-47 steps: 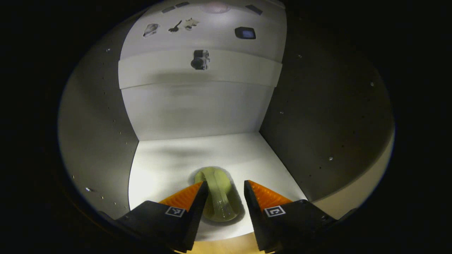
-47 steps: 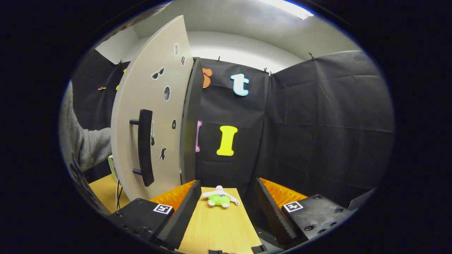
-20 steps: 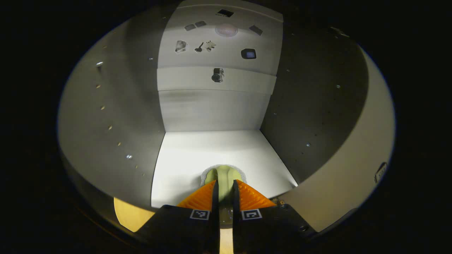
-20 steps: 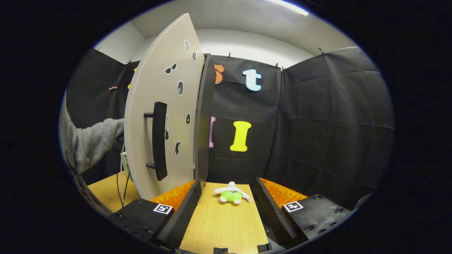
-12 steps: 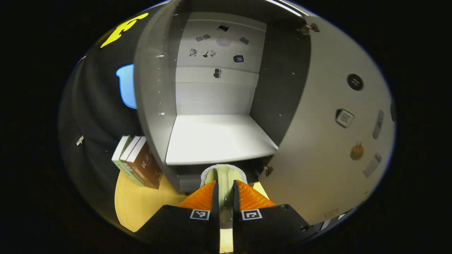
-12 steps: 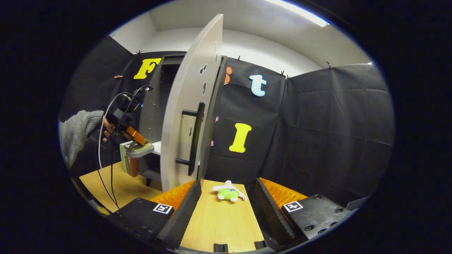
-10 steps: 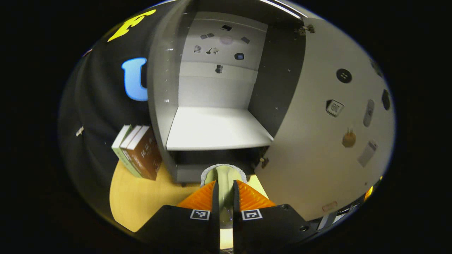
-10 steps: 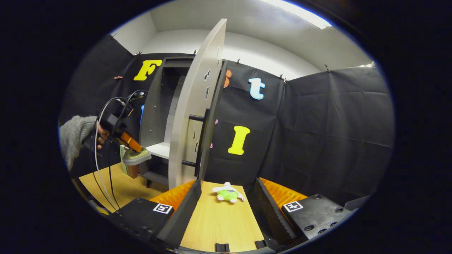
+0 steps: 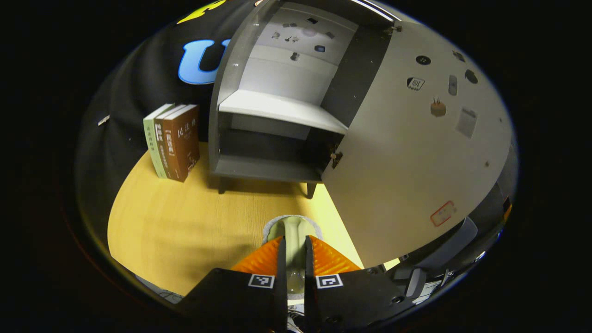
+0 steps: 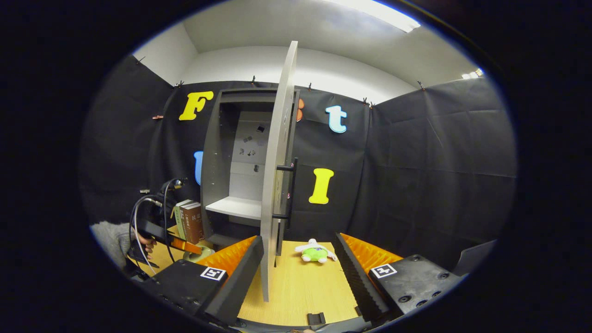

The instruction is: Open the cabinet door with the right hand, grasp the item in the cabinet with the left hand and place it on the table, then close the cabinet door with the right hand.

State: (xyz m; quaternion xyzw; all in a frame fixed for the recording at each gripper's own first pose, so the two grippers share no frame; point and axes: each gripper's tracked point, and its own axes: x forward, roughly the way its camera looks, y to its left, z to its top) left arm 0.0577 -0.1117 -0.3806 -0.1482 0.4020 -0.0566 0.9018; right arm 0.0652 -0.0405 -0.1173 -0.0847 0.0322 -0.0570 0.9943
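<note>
My left gripper (image 9: 294, 241) is shut on a pale green item (image 9: 291, 227) with a grey rim, held low over the wooden table (image 9: 185, 222) in front of the cabinet. The grey cabinet (image 9: 273, 115) stands open and its white shelf (image 9: 277, 107) is bare. Its door (image 9: 416, 152) is swung out to the right. In the right gripper view the door (image 10: 274, 185) shows edge-on with its black handle (image 10: 291, 189). My right gripper (image 10: 297, 238) is open, apart from the door. At the far left a hand holds the left gripper (image 10: 185, 245) with the item (image 10: 200, 254).
Three books (image 9: 173, 138) lean upright against the wall left of the cabinet. A small green and white plush toy (image 10: 315, 252) lies on the table (image 10: 296, 286) right of the door. A grey sleeve (image 10: 113, 240) and cables sit at the lower left.
The left gripper shut on the green item, drew it out of the cabinet and lowered it toward the table. The right gripper's view swung, so the door now shows edge-on.
</note>
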